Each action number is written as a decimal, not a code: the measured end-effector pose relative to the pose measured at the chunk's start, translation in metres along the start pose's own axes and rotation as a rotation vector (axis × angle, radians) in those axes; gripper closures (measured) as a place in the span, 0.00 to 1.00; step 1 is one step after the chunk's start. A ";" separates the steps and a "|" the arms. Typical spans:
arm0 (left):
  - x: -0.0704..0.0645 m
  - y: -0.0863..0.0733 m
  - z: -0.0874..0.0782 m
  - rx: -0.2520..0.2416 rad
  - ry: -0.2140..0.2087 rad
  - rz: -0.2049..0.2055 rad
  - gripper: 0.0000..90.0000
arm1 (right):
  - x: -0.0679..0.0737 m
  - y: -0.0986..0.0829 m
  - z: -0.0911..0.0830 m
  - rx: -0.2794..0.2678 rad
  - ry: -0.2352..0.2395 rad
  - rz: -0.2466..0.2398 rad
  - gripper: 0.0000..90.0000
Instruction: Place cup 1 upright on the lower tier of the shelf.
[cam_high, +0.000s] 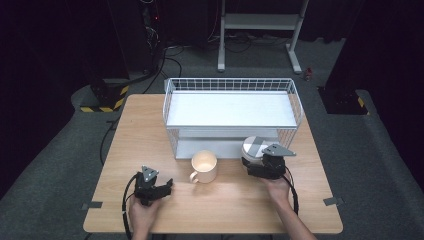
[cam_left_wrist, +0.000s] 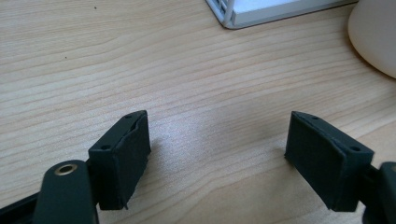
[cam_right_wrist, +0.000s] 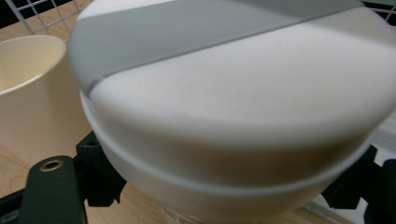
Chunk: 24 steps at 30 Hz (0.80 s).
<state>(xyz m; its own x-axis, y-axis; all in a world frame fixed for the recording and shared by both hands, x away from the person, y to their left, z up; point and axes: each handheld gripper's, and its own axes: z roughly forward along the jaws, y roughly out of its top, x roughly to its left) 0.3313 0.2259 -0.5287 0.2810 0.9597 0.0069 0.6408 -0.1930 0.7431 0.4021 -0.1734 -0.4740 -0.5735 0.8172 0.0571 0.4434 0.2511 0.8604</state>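
Table (cam_high: 150, 120) of pale wood carries a white wire two-tier rack (cam_high: 232, 112) at the far side. Near it stands a cream ceramic mug (cam_high: 204, 167). Right gripper (cam_high: 260, 167) looks clamped round a white round lidded container (cam_high: 253, 148) just right of the mug, seemingly not shelved yet. Left gripper (cam_high: 162, 190) rests spread wide, empty.

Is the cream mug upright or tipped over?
Upright. The cream mug stands on the table with its open mouth facing up and its handle at the side.
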 end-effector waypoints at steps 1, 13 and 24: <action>0.000 0.000 0.000 0.000 0.000 0.000 0.25 | -0.002 0.002 0.004 0.000 -0.002 0.010 0.21; 0.000 0.000 0.000 0.000 0.000 0.000 0.24 | -0.008 0.012 0.022 0.005 -0.050 0.014 0.21; 0.000 0.000 0.000 0.000 0.000 0.000 0.24 | -0.010 0.014 0.035 0.021 -0.059 0.017 0.21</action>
<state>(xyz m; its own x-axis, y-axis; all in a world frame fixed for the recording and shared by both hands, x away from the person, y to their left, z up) 0.3313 0.2259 -0.5287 0.2811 0.9597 0.0068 0.6410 -0.1930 0.7429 0.4382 -0.1595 -0.4804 -0.5246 0.8504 0.0412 0.4675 0.2472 0.8487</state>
